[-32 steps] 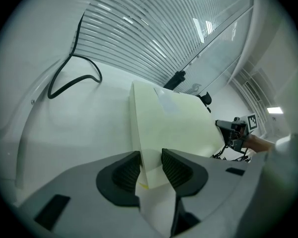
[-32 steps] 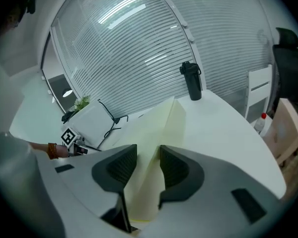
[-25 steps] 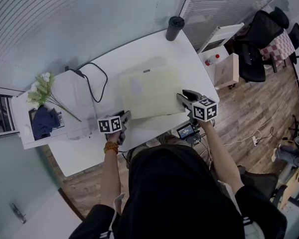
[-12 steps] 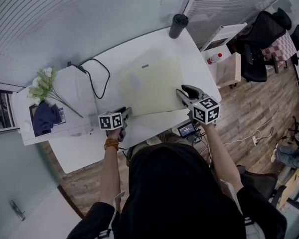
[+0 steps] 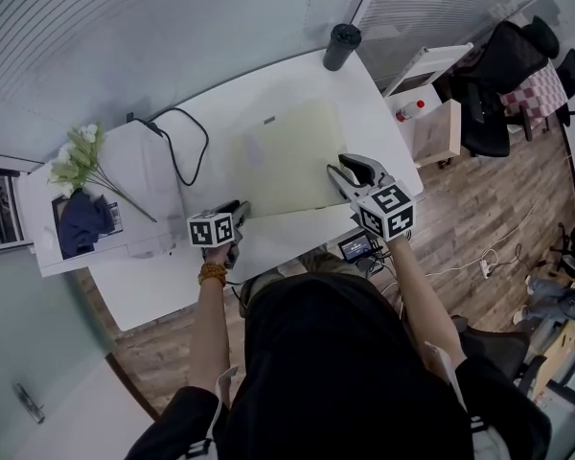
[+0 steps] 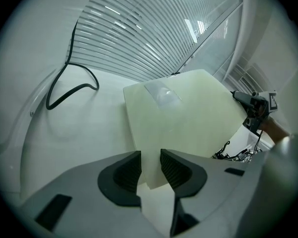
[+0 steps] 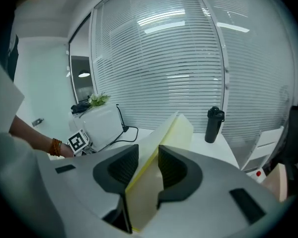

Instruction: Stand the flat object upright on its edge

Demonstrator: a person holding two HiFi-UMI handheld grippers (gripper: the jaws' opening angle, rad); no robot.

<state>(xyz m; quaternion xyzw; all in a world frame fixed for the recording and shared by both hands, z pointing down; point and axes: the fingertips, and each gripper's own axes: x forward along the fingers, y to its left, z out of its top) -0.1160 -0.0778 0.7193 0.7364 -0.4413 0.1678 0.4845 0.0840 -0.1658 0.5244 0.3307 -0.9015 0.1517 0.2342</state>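
Left gripper (image 6: 150, 167), jaws just closed tighter, pinches 1 corner of the pale board (image 5: 287, 156); right gripper (image 7: 148, 165) clamps its edge. The shallow corner hold could slip, dropping it.

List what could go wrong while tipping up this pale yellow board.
1. The right gripper clamps the pale yellow flat board at one near corner only; it may twist or slip as it tilts.
2. The tall black bottle stands beyond its far edge; a toppling board could hit it.
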